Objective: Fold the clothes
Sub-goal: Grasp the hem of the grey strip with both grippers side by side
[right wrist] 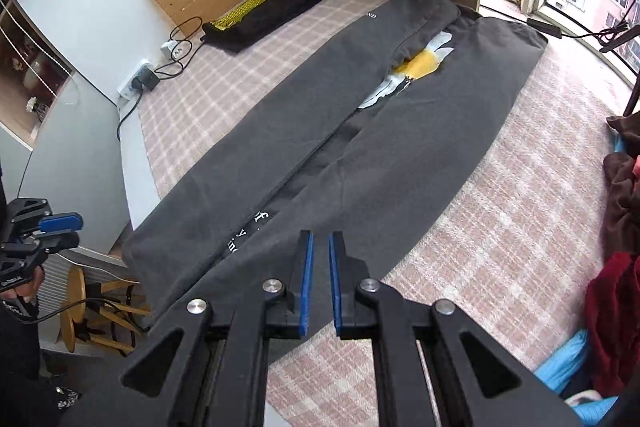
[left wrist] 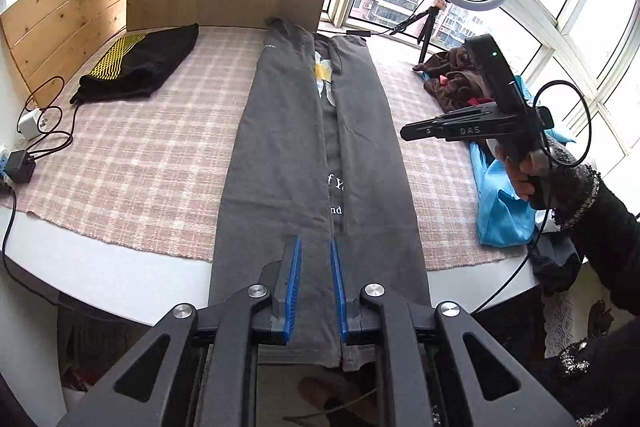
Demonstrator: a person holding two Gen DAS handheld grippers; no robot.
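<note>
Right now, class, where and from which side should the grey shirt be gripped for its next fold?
Likely the near hem of the grey shirt, one gripper per corner, coming from the table edge. Both sides are already folded inward into a long strip, and that end overhangs the edge, so it lifts easily.

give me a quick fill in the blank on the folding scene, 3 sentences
1. The grey shirt has both sides folded in, leaving a long ____ strip.
2. The flower print showing in the gap has a ____ centre.
3. The folded black garment bears a ____ pattern.
Neither the left hand-held gripper nor the right hand-held gripper holds any cloth.

Missing words: narrow; yellow; yellow
</note>
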